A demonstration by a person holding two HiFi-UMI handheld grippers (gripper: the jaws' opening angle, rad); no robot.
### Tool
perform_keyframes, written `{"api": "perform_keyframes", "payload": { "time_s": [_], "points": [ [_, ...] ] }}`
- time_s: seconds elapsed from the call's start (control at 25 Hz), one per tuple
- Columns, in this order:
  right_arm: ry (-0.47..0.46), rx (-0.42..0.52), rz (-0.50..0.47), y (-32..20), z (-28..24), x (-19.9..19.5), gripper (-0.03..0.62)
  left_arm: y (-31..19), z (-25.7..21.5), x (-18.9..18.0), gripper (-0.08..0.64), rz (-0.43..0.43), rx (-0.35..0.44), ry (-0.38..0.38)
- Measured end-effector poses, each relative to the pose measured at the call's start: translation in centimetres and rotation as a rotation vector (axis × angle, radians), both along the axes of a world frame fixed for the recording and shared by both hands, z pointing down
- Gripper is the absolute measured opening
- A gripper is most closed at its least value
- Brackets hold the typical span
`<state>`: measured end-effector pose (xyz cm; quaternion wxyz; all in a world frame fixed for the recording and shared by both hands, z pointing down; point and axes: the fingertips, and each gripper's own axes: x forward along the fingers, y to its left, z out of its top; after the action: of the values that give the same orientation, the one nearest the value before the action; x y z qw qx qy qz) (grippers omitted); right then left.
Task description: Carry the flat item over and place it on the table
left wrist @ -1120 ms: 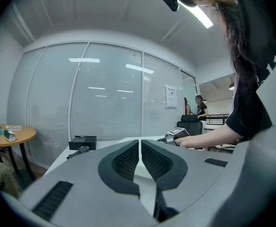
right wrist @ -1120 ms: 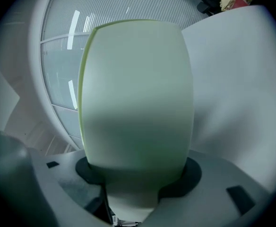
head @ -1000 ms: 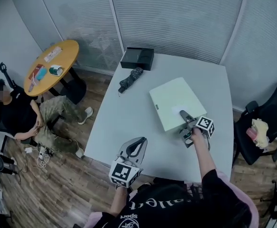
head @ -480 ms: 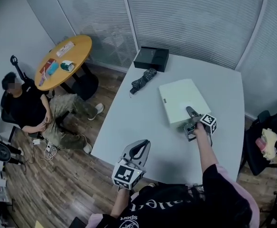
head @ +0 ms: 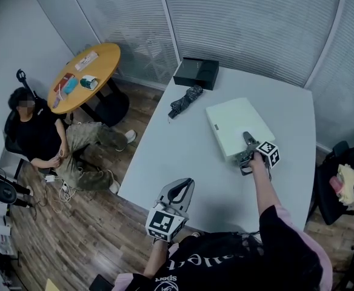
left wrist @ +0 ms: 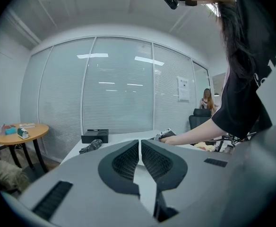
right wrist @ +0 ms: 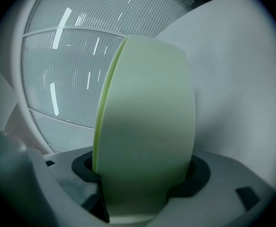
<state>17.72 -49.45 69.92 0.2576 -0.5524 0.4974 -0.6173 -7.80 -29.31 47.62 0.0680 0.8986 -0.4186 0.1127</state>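
A pale green flat box (head: 234, 123) lies on the white table (head: 177, 156), towards its far right. My right gripper (head: 247, 139) is at the box's near edge. In the right gripper view the box (right wrist: 147, 117) fills the space between the two jaws; the pads still touch its faces while the jaws are opening. My left gripper (head: 180, 187) hangs at the table's near edge, shut with nothing in it; its pads (left wrist: 128, 160) meet along a thin line.
A black box (head: 196, 73) and a folded dark umbrella (head: 185, 100) lie at the table's far left. A round wooden table (head: 86, 74) and a seated person (head: 37, 138) are to the left. A black chair (head: 347, 180) stands at the right.
The head view has drifted, so the table sits further right in the picture. The green box stays flat on the table with the right gripper at its near edge. The left gripper has barely moved.
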Motion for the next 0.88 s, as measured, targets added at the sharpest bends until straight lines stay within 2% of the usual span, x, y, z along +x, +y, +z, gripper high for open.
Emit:
{"api": "perform_keyframes", "payload": {
  "time_s": [0.44, 0.68, 0.88],
  "points": [
    [0.171, -0.164, 0.010, 3.5, 2.4, 3.0, 0.406, 0.3, -0.1, 0.6, 0.035, 0.003, 0.004, -0.009],
    [0.172, -0.229, 0.034, 5.3, 4.5, 3.6, 0.420, 0.3, 0.1, 0.6, 0.035, 0.005, 0.008, -0.017],
    [0.153, -0.243, 0.042, 6.1, 5.1, 3.4, 0.422, 0.4, -0.1, 0.2, 0.035, -0.004, 0.012, -0.014]
  ]
}}
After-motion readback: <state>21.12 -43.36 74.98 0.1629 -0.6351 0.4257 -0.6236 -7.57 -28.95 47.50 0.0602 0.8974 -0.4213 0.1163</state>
